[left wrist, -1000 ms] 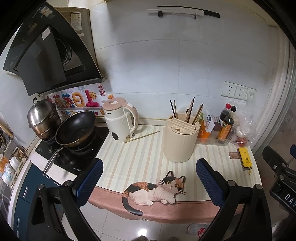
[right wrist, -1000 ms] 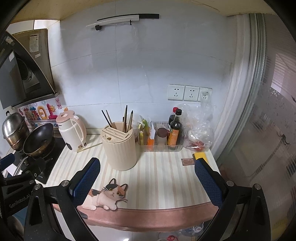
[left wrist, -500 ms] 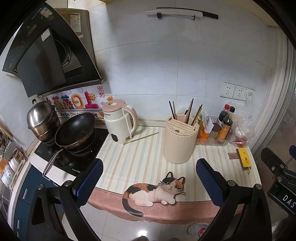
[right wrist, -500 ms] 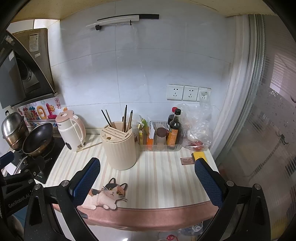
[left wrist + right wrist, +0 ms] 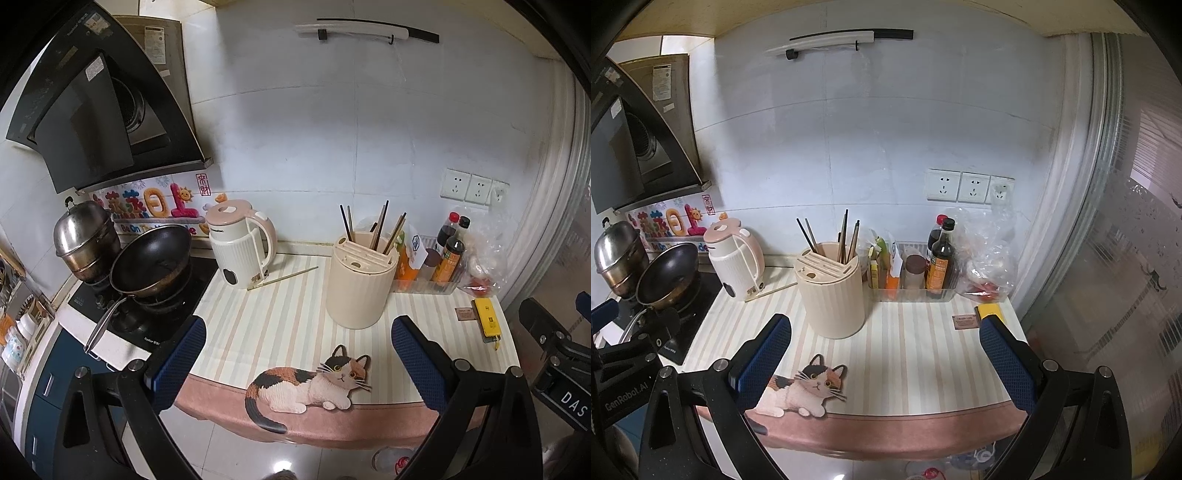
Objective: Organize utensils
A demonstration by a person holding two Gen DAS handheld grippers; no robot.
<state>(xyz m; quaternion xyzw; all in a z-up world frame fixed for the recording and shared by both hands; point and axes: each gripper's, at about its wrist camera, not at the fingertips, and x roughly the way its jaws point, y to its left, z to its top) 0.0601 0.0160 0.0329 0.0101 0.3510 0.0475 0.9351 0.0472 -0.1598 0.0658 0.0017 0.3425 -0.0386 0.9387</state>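
both tongs agape (loose chopstick (image 5: 282,278))

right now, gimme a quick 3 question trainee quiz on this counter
1. True or false: both the left gripper and right gripper are open and hold nothing.
2. Where does the loose chopstick lie?
A. in the pan
B. on the striped mat beside the kettle
C. in the utensil holder
3. Fill in: the chopsticks standing in the holder sit in its ____ part.

Key: 1 true; 2 B; 3 rear
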